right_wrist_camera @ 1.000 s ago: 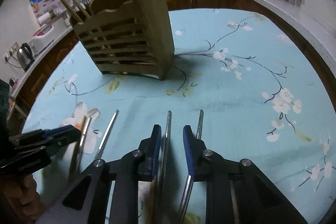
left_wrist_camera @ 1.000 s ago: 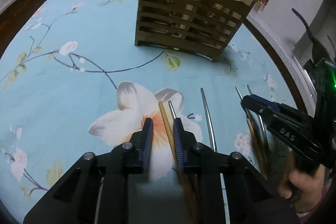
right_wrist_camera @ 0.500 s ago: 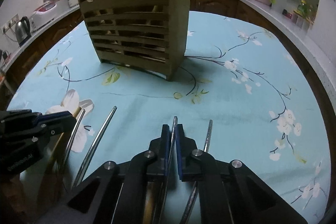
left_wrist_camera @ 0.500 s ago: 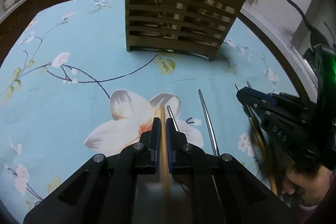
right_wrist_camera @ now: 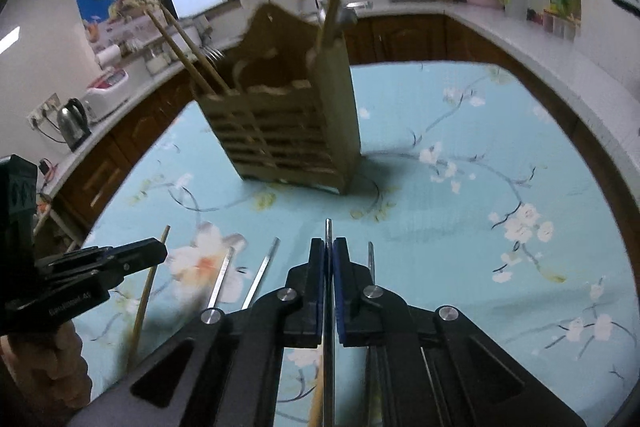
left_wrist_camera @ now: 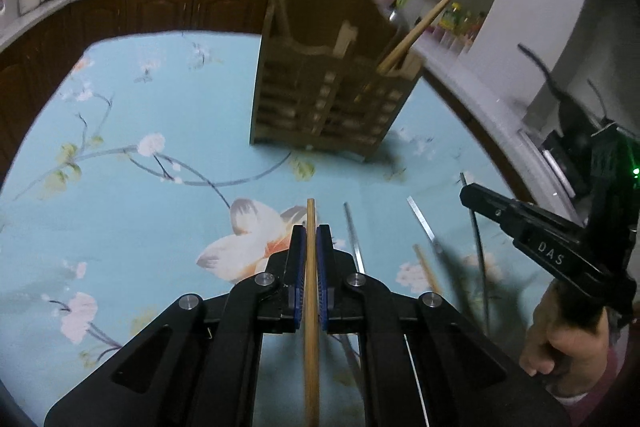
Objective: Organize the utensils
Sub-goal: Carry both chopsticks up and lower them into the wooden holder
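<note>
The left gripper (left_wrist_camera: 311, 247) is clamped tight on a wooden chopstick (left_wrist_camera: 311, 307), which runs straight along the gripper's axis; the chopstick tip projects past the blue pads toward 12 o'clock, and its shaft continues back toward 6 o'clock under the gripper body. The right gripper (right_wrist_camera: 329, 259) is clamped in the same way on a thin metal chopstick (right_wrist_camera: 328, 239), with a short length of the tip projecting toward 12 o'clock. The slatted wooden holder (left_wrist_camera: 332, 103) stands upright on the floral blue tablecloth (left_wrist_camera: 140, 195), at 12 o'clock from each gripper and well apart from both held tips; several chopsticks already stand in it, leaning outward. Loose metal chopsticks (left_wrist_camera: 353, 235) and one more wooden chopstick (left_wrist_camera: 426, 271) lie on the cloth at about 2 o'clock from the left gripper, between the two grippers. Both grippers point forward and downward at the table. In the left wrist view, a hand (left_wrist_camera: 560, 339) grips the handle of the right gripper at 4 o'clock. That gripper's black finger carries the white lettering "DAS". In the right wrist view, the left gripper shows at 9 o'clock; the lettering on its side is too blurred to read.
</note>
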A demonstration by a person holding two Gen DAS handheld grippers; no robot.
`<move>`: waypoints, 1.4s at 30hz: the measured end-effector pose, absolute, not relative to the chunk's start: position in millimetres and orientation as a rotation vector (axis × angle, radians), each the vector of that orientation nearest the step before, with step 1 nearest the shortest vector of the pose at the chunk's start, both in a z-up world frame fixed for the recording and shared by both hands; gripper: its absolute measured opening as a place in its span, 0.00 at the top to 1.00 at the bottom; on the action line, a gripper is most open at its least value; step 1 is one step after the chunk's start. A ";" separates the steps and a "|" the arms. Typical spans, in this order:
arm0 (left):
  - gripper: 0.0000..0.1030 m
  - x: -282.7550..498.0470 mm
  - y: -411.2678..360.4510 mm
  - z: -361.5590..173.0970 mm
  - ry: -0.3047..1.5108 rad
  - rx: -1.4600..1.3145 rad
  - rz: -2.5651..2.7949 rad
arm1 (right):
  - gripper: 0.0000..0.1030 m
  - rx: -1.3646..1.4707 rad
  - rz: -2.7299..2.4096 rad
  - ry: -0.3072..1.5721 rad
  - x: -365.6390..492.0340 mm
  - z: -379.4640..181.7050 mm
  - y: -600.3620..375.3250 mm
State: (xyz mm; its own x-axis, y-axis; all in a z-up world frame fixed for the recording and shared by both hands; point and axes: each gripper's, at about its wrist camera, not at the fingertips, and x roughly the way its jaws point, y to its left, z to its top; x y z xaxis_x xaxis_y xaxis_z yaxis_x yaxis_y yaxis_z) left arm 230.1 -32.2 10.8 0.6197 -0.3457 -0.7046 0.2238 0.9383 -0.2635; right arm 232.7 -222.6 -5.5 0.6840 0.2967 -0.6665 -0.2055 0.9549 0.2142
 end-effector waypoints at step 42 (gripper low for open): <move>0.96 179.1 17.8 144.6 0.467 -0.256 -0.316 | 0.96 0.216 0.319 0.418 184.8 125.1 -236.7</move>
State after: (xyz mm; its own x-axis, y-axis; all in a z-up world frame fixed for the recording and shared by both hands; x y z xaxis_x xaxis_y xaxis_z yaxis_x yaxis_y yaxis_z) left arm 179.1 17.8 144.6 0.8461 -0.3538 -0.3986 0.2382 0.9201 -0.3110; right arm 184.8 -236.7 125.1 0.8652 0.3462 -0.3626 -0.2584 0.9278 0.2692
